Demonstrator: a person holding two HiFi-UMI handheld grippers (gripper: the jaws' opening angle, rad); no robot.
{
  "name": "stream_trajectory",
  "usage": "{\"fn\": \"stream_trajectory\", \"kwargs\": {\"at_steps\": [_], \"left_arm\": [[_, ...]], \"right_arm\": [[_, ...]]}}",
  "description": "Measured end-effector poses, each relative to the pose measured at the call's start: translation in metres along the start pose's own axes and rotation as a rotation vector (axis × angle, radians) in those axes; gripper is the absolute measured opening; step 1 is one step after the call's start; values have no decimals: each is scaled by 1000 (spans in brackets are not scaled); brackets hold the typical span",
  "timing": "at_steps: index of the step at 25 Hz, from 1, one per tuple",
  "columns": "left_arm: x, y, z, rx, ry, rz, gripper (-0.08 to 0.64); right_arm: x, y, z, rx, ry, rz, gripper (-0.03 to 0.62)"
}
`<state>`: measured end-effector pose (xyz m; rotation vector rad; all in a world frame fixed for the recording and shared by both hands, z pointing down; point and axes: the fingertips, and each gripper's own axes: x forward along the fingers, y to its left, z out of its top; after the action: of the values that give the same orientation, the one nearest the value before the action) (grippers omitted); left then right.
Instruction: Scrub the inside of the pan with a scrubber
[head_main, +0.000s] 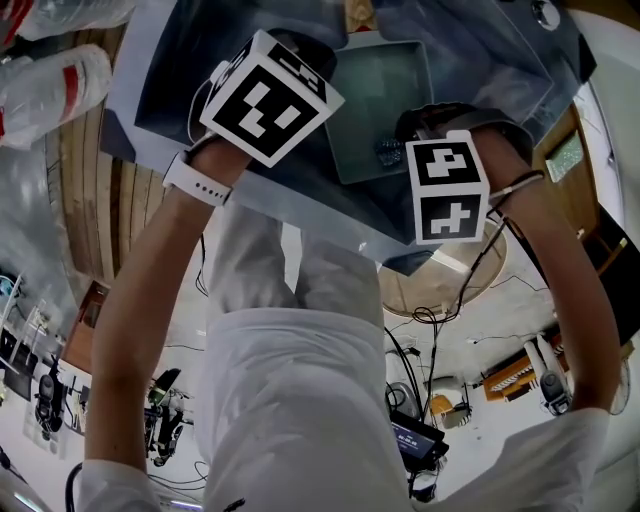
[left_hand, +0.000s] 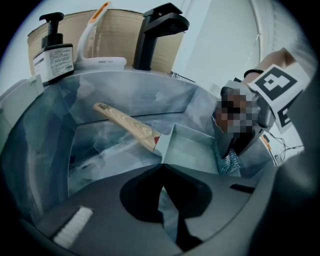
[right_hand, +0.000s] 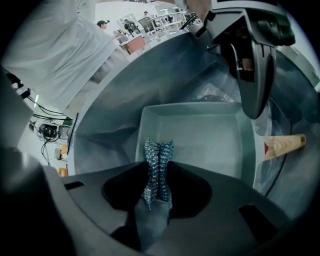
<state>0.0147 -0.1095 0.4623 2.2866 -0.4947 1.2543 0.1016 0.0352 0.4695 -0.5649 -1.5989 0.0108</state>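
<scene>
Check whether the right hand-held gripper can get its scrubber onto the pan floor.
Probably yes. The right hand-held gripper, shut on the scrubber, is over the open pan, whose floor is bare. The left hand-held gripper holds the pan near the handle, off to one side.

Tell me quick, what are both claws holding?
Left claw: closed on the edge of the pan.
Right claw: closed, holding the scrubber.

Lab-like workroom; sink (left_hand: 45, 150) with black tap (left_hand: 157, 35) and soap bottle (left_hand: 52, 55); cables (head_main: 440, 325) across the floor (head_main: 505, 315)
</scene>
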Motion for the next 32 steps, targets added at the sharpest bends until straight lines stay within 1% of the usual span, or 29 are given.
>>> {"fn": "stream_trajectory", "kwargs": {"at_steps": [5, 10, 13, 15, 18, 20, 23, 27, 32], "left_arm": [[1, -1, 0, 10, -2, -2, 3], [1, 0, -1, 11, -3, 3, 3], [0, -1, -1, -8, -4, -9, 3], [0, -1, 0, -23, -7, -20, 3], [-1, 0, -1, -32, -7, -22, 3], [-4, 3, -1, -38, -10, -19, 3], [-11, 10, 0, -35, -10, -5, 3], [-16, 19, 2, -13, 0, 11, 4], [-13, 24, 1, -33, -1, -18, 3]], "right_arm": [[-12, 12, 0, 12, -16, 81, 111], [-23, 22, 2, -1, -24, 122, 112], [-29, 29, 2, -5, -35, 151, 112], [-37, 20, 3, 17, -58, 106, 112], [-50, -8, 11, 53, -101, -37, 117], [-57, -27, 15, 56, -105, -135, 126], [-58, -51, 19, 55, -107, -238, 129], [-55, -77, 21, 49, -81, -326, 129], [-55, -106, 30, 54, -72, -399, 129]]}}
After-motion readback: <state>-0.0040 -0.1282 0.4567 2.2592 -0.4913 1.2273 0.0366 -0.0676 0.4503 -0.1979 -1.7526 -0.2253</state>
